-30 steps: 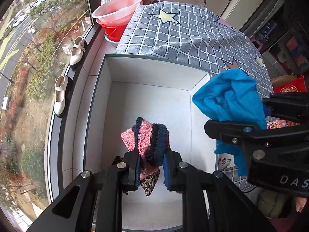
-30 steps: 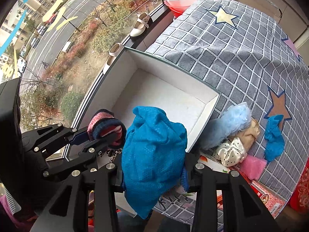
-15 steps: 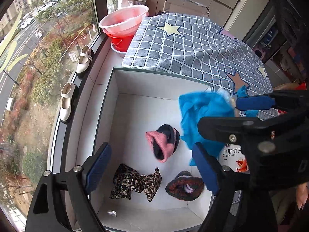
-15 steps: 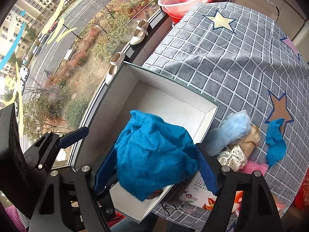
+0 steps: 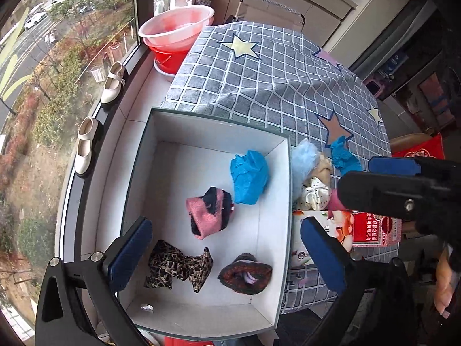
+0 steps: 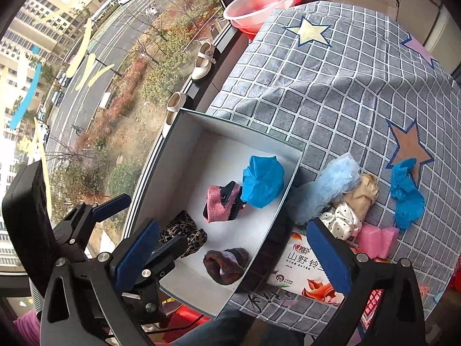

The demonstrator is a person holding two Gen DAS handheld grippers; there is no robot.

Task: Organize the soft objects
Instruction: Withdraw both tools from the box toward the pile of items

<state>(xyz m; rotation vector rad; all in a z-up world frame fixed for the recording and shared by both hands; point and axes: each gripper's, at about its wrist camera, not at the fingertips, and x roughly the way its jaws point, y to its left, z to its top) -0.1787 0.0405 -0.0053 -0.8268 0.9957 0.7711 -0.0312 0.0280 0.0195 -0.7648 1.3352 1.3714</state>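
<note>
both grippers are over the white box (image 5: pixel 283 201), pointing steeply down. left gripper (image 5: pixel 227 255) jaws opening, nothing between the pads, only box floor showing through the gap. right gripper (image 6: pixel 233 255) jaws opening too, also empty.

inside the box: blue cloth (image 5: pixel 249 180) near the right wall toward the far edge, pink-and-black knit piece (image 5: pixel 209 212) touching it mid-floor, leopard-print scrunchie (image 5: pixel 178 265) toward the near left corner, dark knit piece (image 5: pixel 245 276) toward the near right corner. box overhangs the table's left edge, next to the window sill.

still to sort, on the checked tablecloth (image 6: pixel 331 92) just outside the box's right wall: light blue fluffy piece (image 6: pixel 325 190), beige piece (image 6: pixel 363 194), white polka-dot scrunchie (image 6: pixel 341 219), pink sponge-like piece (image 6: pixel 377 239), and a second blue cloth (image 6: pixel 406 196) set a little apart on the brown star. the first four are bunched together, touching, partly on a printed packet (image 6: pixel 311 274).

step in hand looks like release and clear out. to do it well: keep jaws wide, lift clear of the box walls before swinging right so a pad doesn't catch the rim and tip the overhanging box. for the next pick, probably take the lone blue cloth or the top of the bunch, pinching one item only; the fluffy piece will likely drag its neighbours.
</note>
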